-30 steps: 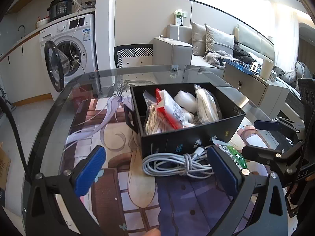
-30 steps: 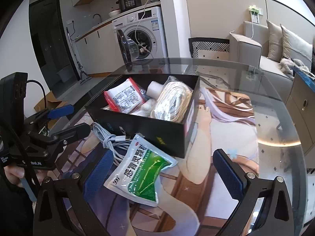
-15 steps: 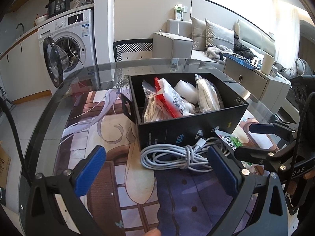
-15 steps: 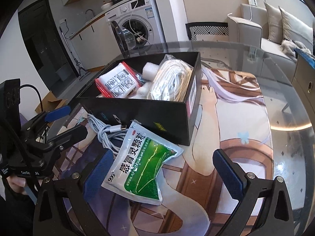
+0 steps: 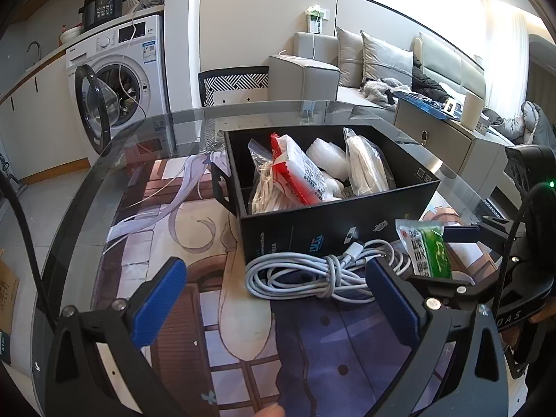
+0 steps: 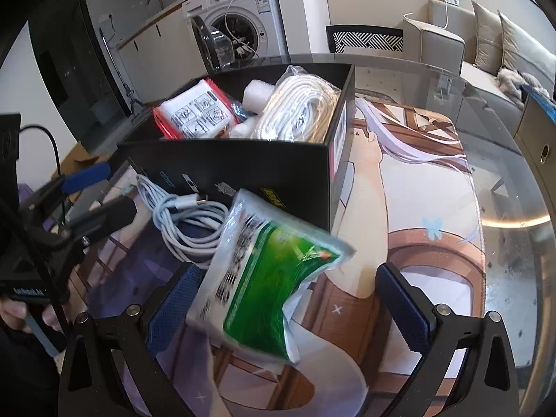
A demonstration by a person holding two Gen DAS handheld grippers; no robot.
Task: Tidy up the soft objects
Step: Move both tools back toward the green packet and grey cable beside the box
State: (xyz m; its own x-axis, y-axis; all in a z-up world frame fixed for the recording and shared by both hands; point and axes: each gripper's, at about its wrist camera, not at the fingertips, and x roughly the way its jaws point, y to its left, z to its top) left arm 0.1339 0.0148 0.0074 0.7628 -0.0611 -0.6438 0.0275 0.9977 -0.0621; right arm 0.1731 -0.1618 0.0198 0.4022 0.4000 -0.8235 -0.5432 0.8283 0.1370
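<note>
Glass round table (image 5: 114,160), with a printed illustrated mat (image 5: 180,215) over its middle; washing machine (image 5: 118,69) and grey sofa (image 5: 347,66) behind.

Black box (image 5: 333,222), open-topped, standing on the mat. Contents: bagged white cord bundle (image 6: 302,111), red-edged white packet (image 6: 191,114), bubble-wrap roll (image 5: 326,160), clear bag of pale strips (image 5: 267,187).

Grey charging cable (image 5: 312,271), coiled and tied, lying on the mat just in front of the box's near wall.

Green-and-white sachet (image 6: 267,278), beside the cable near the box's corner. It sits between my right gripper's (image 6: 288,312) blue pads, its left edge against the left pad (image 6: 170,309); the image is blurred there, so I cannot tell whether it is lifted off the mat or resting on it.

My right gripper: fingers spread wide, not closed on the sachet.

My left gripper (image 5: 274,302): fingers spread wide, holding nothing, poised over the mat with the cable coil just ahead between them.
</note>
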